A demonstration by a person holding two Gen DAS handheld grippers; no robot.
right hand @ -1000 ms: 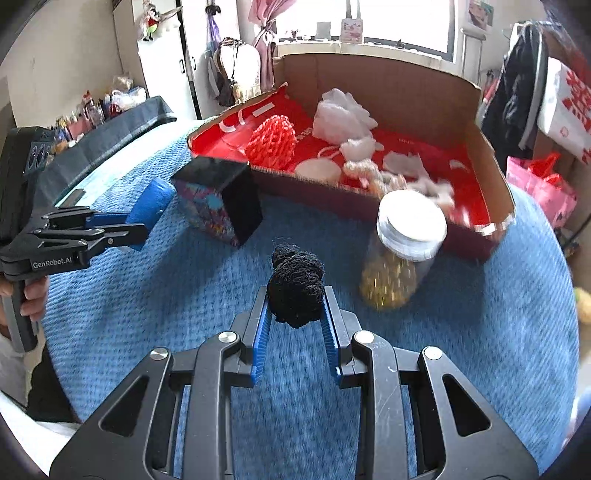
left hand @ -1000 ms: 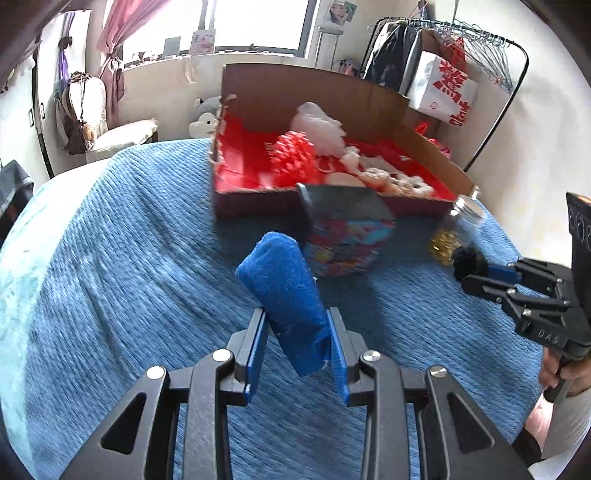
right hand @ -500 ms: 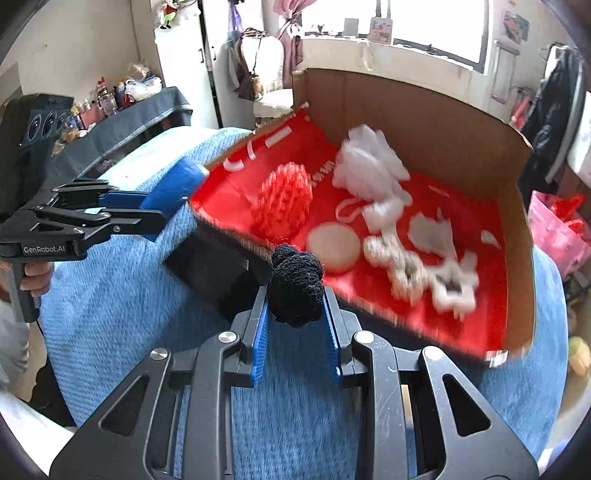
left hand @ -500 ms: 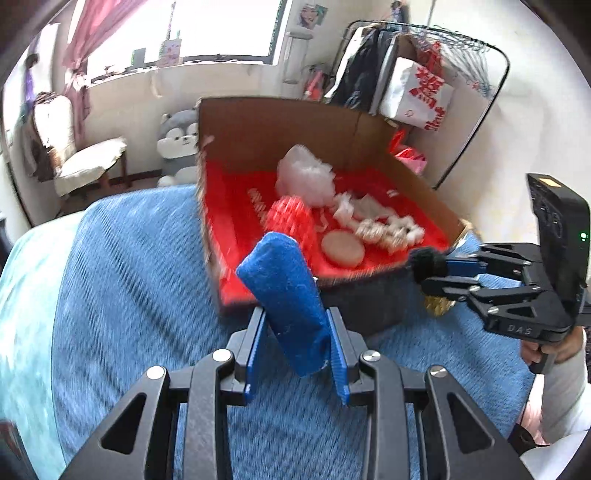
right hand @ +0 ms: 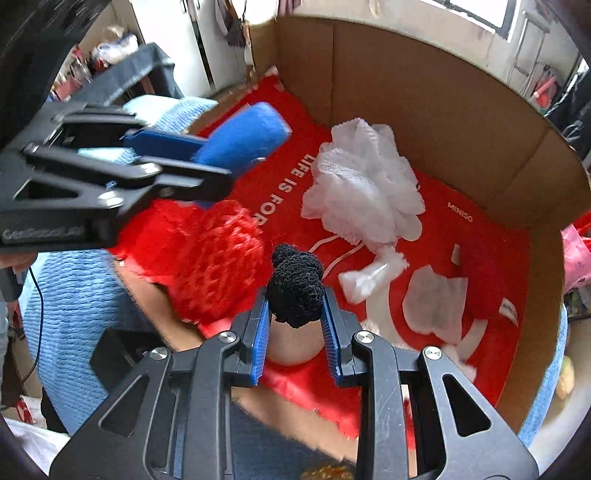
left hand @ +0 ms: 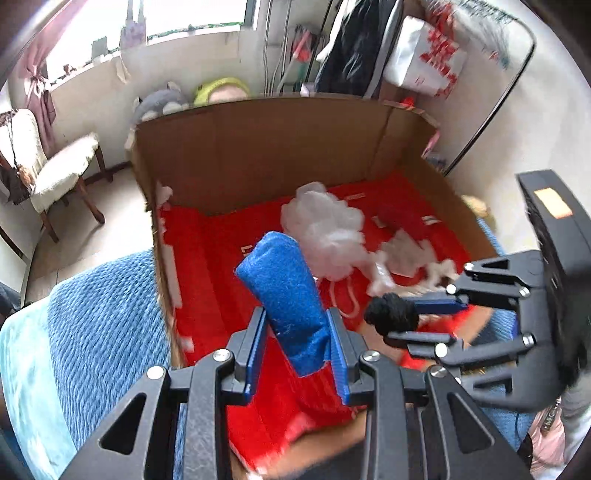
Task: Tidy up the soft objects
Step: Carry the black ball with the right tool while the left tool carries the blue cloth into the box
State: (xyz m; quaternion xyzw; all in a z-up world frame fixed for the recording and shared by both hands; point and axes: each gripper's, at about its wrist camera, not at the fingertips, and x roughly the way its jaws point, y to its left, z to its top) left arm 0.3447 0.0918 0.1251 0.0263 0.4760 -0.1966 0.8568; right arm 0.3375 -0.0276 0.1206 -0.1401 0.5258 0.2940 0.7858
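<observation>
A bright window [left hand: 192, 18] lights pale walls, a cushioned chair [left hand: 55, 173] and a clothes rack [left hand: 491, 107].

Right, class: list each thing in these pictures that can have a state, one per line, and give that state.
left gripper: shut on the blue foam roll.
blue foam roll: held above the box.
right gripper: shut on the black pom-pom.
black pom-pom: held above the box.
cardboard box: open-topped, red-lined.
white mesh bath pouf: lying in the box.
red mesh pouf: lying in the box.
</observation>
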